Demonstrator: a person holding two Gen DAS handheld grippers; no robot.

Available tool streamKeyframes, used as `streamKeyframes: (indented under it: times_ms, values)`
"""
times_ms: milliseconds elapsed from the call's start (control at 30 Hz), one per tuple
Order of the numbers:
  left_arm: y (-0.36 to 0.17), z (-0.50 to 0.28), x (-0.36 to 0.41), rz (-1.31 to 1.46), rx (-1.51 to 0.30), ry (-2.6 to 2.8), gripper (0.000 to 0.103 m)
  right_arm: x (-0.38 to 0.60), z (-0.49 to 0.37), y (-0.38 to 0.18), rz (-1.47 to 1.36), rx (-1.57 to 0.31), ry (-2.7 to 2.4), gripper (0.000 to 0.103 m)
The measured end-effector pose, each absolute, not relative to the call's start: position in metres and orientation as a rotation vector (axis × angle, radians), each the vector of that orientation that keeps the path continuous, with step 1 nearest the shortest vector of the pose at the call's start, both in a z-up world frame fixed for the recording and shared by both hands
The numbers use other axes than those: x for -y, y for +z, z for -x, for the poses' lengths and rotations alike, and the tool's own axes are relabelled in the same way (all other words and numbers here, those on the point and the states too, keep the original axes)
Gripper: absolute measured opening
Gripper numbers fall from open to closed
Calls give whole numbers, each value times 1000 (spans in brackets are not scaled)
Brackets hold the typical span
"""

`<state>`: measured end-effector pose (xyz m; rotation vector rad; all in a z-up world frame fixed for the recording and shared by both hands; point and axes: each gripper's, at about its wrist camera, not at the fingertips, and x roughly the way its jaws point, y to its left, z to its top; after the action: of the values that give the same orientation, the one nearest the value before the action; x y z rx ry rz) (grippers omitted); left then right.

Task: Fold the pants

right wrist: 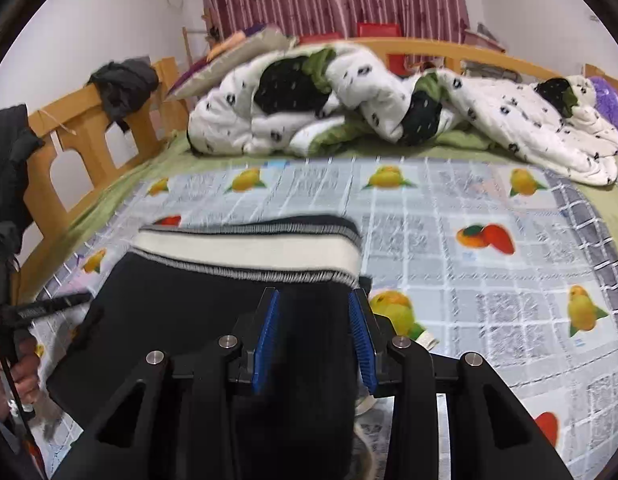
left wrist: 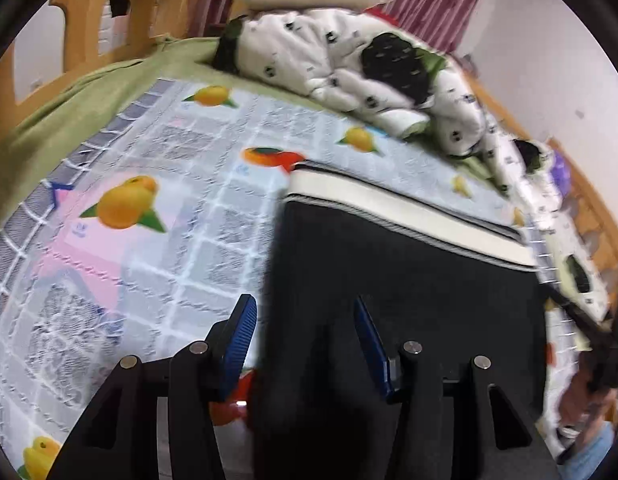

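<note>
The folded black fabric pants with a cream, grey-edged waistband [right wrist: 245, 252] lie on the fruit-printed checked mat [left wrist: 169, 208] covering the bed. Both the left gripper [left wrist: 305, 320] and the right gripper [right wrist: 313, 320] hover above them, jaws released, straddling the cloth without pinching it.

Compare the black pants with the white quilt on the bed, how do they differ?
The pants are black with a white striped waistband and lie flat and folded on the fruit-print sheet; the quilt is white with dark patches, far bulkier, and crumpled in a heap behind. Both rest on the bed.
</note>
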<state>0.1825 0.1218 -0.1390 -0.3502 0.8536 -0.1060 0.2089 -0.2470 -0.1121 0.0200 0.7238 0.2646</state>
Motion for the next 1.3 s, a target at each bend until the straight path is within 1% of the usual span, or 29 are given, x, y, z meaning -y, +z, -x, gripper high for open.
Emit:
streamKeyframes:
  times_ms: [100,167,267,300,367,433,500,667,700,733,800,833,900,967,1000,1033,1100,1200,1300]
  values:
    - [-152,-189,-109,303,-924,-137,52,234,-223,-139,63,-829,202,35]
    - [-164,-194,-99,241,-976,-133,52,235,-223,-143,29,-811,206,35]
    - [-161,-189,-94,212,-938,-124,53,237,-229,-140,8,-849,232,35]
    - [-158,-188,-96,228,-924,-131,53,239,-229,-138,11,-852,239,34]
    - [-148,-185,-102,273,-878,-148,53,244,-227,-129,19,-812,211,31]
    - [-142,-182,-105,284,-851,-144,53,251,-223,-119,1,-759,192,31]
    - [-137,-180,-106,286,-828,-144,53,254,-223,-116,-34,-746,192,31]
    - [-140,-179,-106,293,-851,-142,53,255,-238,-140,-81,-836,210,31]
    - [-140,-179,-106,292,-858,-144,53,259,-237,-143,-129,-827,221,17]
    - [-140,-178,-105,287,-861,-147,53,259,-238,-142,-156,-826,255,10]
    - [-138,-177,-104,272,-852,-142,53,262,-230,-126,-181,-763,276,9]
    - [-138,-176,-103,266,-846,-139,53,266,-227,-118,-223,-734,304,9]
    - [-135,-176,-103,262,-837,-150,53,272,-232,-116,-266,-756,314,9]
    - [-136,-177,-101,262,-844,-157,53,263,-241,-132,-178,-821,260,11]
    - [-137,-177,-100,256,-854,-157,53,261,-244,-144,-152,-846,228,14]
    - [-139,-177,-99,250,-860,-157,53,259,-243,-148,-144,-836,207,15]
    - [-138,-177,-99,245,-852,-154,53,256,-242,-140,-84,-840,166,33]
    - [-134,-175,-100,246,-827,-158,53,258,-233,-120,-49,-776,127,33]
    - [-132,-174,-98,246,-814,-173,53,259,-225,-113,-92,-716,163,31]
